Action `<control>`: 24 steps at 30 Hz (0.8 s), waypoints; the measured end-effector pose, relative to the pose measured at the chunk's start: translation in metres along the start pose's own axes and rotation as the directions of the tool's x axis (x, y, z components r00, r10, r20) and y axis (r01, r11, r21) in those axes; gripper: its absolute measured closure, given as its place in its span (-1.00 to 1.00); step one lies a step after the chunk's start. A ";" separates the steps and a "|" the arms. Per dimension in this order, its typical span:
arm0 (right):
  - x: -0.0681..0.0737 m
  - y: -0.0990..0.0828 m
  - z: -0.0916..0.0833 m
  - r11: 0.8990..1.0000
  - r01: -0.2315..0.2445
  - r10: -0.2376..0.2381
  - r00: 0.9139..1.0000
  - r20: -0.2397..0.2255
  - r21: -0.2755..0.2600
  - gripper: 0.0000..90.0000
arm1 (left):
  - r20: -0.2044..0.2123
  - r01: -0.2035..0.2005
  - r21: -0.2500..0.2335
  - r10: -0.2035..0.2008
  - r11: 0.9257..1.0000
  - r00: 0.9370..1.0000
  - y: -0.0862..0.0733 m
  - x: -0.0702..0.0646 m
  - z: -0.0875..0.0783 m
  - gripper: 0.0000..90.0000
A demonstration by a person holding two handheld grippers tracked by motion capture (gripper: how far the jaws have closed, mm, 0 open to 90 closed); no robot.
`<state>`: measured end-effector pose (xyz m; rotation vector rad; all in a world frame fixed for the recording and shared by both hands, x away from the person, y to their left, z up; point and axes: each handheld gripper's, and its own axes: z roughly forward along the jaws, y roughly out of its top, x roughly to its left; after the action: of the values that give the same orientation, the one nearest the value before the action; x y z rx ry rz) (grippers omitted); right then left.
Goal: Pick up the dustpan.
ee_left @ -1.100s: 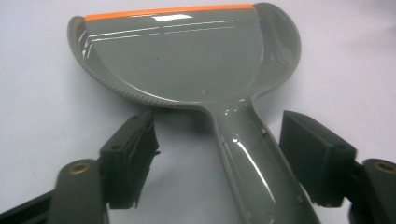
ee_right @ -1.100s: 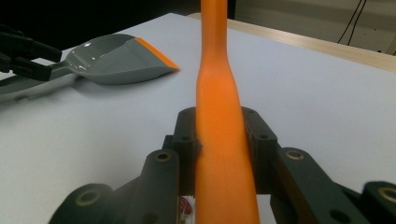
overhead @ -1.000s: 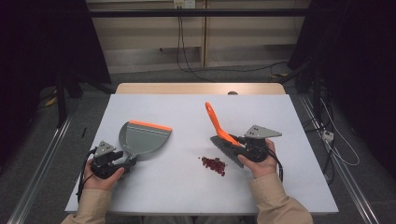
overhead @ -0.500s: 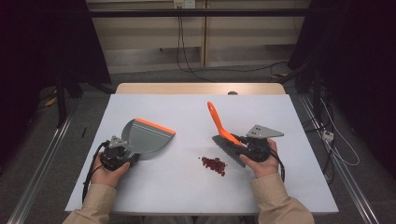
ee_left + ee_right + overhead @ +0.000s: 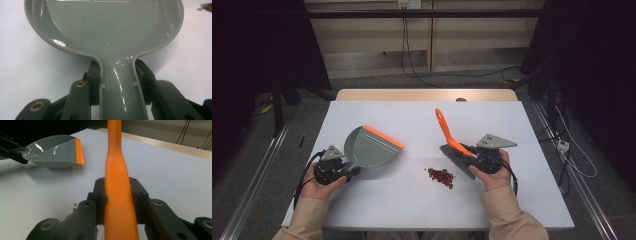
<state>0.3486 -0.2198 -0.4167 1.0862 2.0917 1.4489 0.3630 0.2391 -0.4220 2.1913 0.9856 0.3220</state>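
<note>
The grey dustpan, its handle largely hidden by the left gripper whose jaws had just closed onto it, was held left of the red scraps (bare table around them), while the brush was pinched by the right gripper.

Glossy grey plastic dustpan, smooth orange plastic brush handle, matt white table
</note>
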 end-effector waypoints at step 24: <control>0.004 -0.002 0.000 0.998 -0.053 0.051 0.995 0.090 0.024 0.59 | 0.196 -0.193 -0.004 0.190 0.981 0.962 0.001 -0.039 -0.002 0.42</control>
<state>0.3452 -0.2173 -0.4181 1.2015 2.0398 1.3733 0.3358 0.2108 -0.4175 2.2873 0.6718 0.1826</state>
